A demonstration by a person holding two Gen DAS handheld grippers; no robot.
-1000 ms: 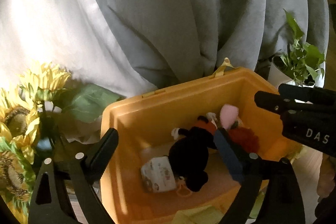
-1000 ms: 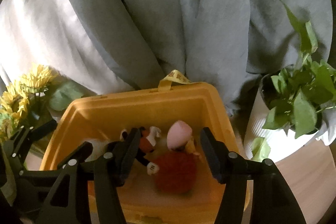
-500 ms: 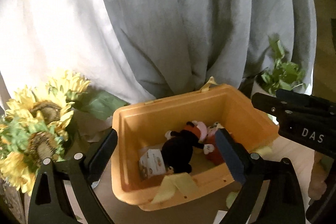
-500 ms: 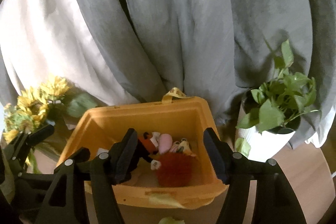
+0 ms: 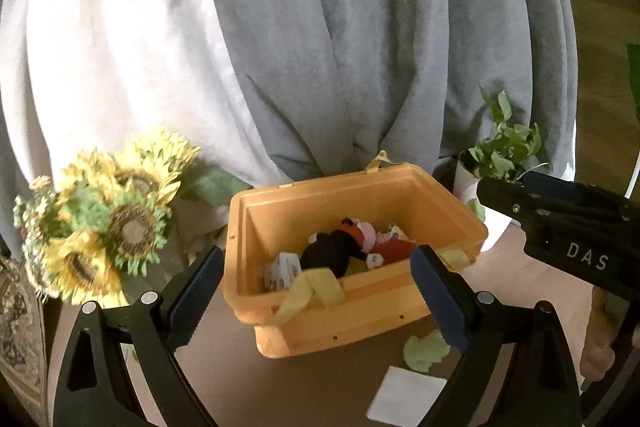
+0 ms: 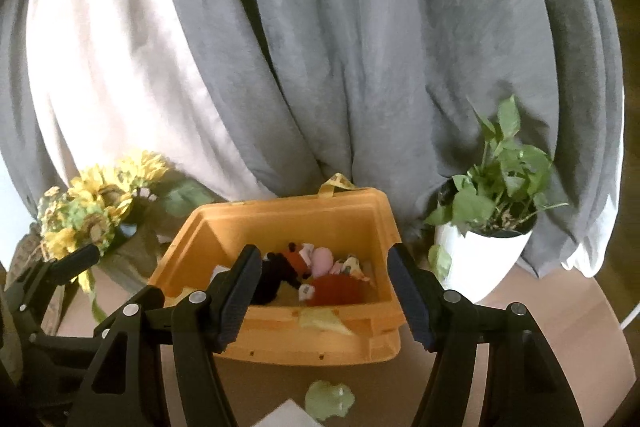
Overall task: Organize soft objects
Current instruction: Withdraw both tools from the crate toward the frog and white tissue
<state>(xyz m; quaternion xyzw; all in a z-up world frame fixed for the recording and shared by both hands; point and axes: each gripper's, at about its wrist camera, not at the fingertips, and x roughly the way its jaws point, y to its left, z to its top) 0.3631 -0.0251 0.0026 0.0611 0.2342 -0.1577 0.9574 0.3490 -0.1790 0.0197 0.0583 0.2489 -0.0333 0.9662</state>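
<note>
Left gripper (image 5: pixel 316 291) wide open, nothing held; right gripper (image 6: pixel 324 291) same, jaws spread and empty. Both have backed away and up from the orange bin (image 5: pixel 360 307) over the last second: the toys filled the frame between the fingers then, and now the whole bin plus bare tabletop in front is in view. Reads as a retreat after a drop-off.

Soft items sit inside the bin: black mouse plush (image 5: pixel 334 253), red fuzzy plush (image 6: pixel 334 289), pink piece (image 6: pixel 322 259), small printed packet (image 5: pixel 282 271) on the left side. A yellow-green cloth (image 5: pixel 312 293) hangs over the near rim.

Still outside: green soft piece (image 6: pixel 330 399) on the table in front of the bin, beside a white card (image 5: pixel 406 393). Likely next pick, so the job is probably not finished.

View differences: the left wrist shows the packet clearly, and the right gripper's body entering at right; the right wrist shows the full potted plant (image 6: pixel 490 227) and only a sliver of the packet. Sunflowers (image 5: pixel 108 223) sit left of the bin in both.
</note>
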